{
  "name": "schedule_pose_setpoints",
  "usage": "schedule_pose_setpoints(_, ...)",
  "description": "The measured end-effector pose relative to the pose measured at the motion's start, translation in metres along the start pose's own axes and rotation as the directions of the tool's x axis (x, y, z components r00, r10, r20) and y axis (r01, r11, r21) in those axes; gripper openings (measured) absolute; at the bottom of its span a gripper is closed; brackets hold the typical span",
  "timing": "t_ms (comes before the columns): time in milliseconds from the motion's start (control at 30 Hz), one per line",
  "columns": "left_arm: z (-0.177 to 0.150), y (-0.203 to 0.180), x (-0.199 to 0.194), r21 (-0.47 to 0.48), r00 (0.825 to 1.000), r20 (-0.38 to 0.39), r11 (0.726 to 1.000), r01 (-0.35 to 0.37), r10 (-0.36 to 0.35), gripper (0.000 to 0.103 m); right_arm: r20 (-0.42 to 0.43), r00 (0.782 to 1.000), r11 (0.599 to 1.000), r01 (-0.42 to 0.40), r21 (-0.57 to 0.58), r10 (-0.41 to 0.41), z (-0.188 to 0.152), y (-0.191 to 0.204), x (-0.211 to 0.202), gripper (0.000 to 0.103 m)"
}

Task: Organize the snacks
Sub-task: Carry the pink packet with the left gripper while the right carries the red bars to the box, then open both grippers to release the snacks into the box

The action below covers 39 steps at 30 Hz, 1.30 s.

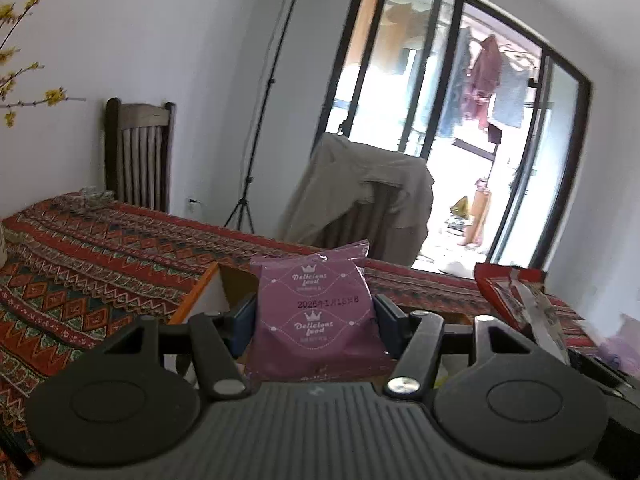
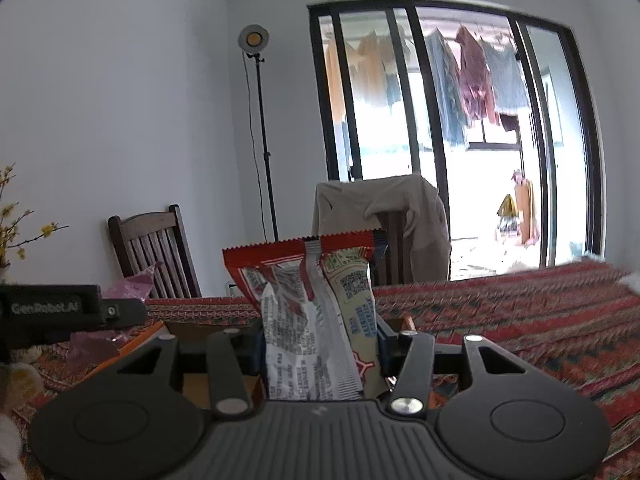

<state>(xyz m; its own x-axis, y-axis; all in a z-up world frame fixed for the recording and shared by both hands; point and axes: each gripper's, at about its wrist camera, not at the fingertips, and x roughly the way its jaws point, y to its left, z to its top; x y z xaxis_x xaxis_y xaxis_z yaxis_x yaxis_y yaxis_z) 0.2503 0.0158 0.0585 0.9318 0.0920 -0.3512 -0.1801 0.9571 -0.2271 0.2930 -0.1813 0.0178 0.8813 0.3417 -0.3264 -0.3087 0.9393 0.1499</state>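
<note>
The left gripper (image 1: 315,314) pinches a purple pouch (image 1: 316,316) upright, pads pressed on both its sides; the pouch reads "Delicious food" twice w/ a printed date between. It hangs above an orange-edged box (image 1: 200,292) that sits on the patterned cloth (image 1: 80,264) — only the box's left rim and part of its inside show. Right of the box, near the frame edge, a red-and-white snack pack (image 1: 516,300) shows, blurred.

In the right wrist view the right gripper (image 2: 318,350) is clamped on that red pack (image 2: 316,312), held upright w/ its serrated top edge up and a QR code facing the camera. It is also over the box (image 2: 132,340), whose orange rim runs lower left. Left of the box rim, the other gripper's black body (image 2: 60,308) shows w/ a bit of purple wrapper (image 2: 132,284) beyond it.

Behind the box, past the table's far edge: a dark wooden chair (image 1: 138,152) at left, a light stand (image 1: 276,80) — lamp at top — and a second chair draped w/ a beige jacket (image 1: 360,188). Yellow-flowered twigs (image 1: 24,80) are far left of the box. Clothes (image 2: 472,76) hang outside the glass doors.
</note>
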Motion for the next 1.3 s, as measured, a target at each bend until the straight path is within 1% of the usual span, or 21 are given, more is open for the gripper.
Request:
schedule_pose_setpoints(100,-0.009,0.004,0.011,0.025,0.999,-0.014,0.999,-0.029,0.029,0.063,-0.022,1.000,1.000,-0.013,0.003,0.013,-0.014,-0.002,0.009,0.048)
schedule_pose_setpoints(200,-0.017,0.010,0.019,0.045,0.998,-0.031,0.998,-0.050,0.051,0.063,-0.048,0.998,1.000,-0.031,0.001,0.031,-0.020,-0.004,0.013,0.048)
schedule_pose_setpoints(333,-0.022,0.017,0.026,0.037,0.997,-0.057,0.998,-0.054,0.056,0.063,-0.052,0.998,0.999,-0.040,-0.026,0.039,-0.022,0.001,0.014,0.048)
schedule_pose_setpoints(467,-0.027,0.019,0.026,0.037,0.997,-0.057,0.998,-0.056,0.058,0.064,-0.057,0.997,0.997,-0.053,-0.047,0.051,-0.025,0.005,0.013,0.050)
schedule_pose_setpoints(500,-0.028,0.020,0.024,0.034,0.997,-0.050,0.998,-0.060,0.061,0.065,-0.057,0.997,0.997,-0.055,-0.048,0.052,-0.025,0.005,0.012,0.051)
schedule_pose_setpoints(533,-0.028,0.020,0.022,0.033,0.997,-0.039,0.998,-0.061,0.063,0.070,-0.060,0.997,0.997,-0.055,-0.048,0.052,-0.026,0.005,0.012,0.053)
schedule_pose_setpoints(567,-0.028,0.020,0.019,0.030,0.998,-0.027,0.998,-0.061,0.062,0.074,-0.065,0.996,0.997,-0.059,-0.047,0.056,-0.026,0.005,0.011,0.056)
schedule_pose_setpoints(600,-0.027,0.021,0.016,0.022,0.998,-0.009,0.997,-0.068,0.068,0.084,-0.067,0.996,0.997,-0.064,-0.046,0.061,-0.025,0.004,0.012,0.065)
schedule_pose_setpoints(633,-0.027,0.021,0.013,0.016,0.997,0.008,0.997,-0.075,0.075,0.093,-0.065,0.996,0.997,-0.063,-0.046,0.060,-0.025,0.004,0.013,0.079)
schedule_pose_setpoints(700,-0.027,0.023,0.006,0.001,0.995,0.049,0.996,-0.089,0.089,0.103,-0.053,0.997,0.997,-0.060,-0.044,0.058,-0.025,0.004,0.011,0.094)
schedule_pose_setpoints(767,-0.025,0.022,0.002,-0.007,0.993,0.074,0.996,-0.090,0.090,0.103,-0.040,0.997,0.997,-0.064,-0.035,0.063,-0.024,0.003,0.009,0.098)
schedule_pose_setpoints(800,-0.024,0.022,0.000,-0.009,0.993,0.079,0.996,-0.083,0.084,0.103,-0.035,0.997,0.997,-0.064,-0.032,0.063,-0.024,0.002,0.008,0.103)
schedule_pose_setpoints(1100,-0.022,0.021,-0.005,-0.003,0.993,0.087,0.997,-0.082,0.082,0.103,-0.014,0.999,0.998,-0.046,-0.031,0.046,-0.024,0.003,0.005,0.103)
schedule_pose_setpoints(1300,-0.011,0.021,-0.015,-0.043,0.994,0.086,0.997,-0.064,0.068,0.103,-0.009,0.999,0.998,-0.043,-0.036,0.043,-0.020,0.004,-0.001,0.103)
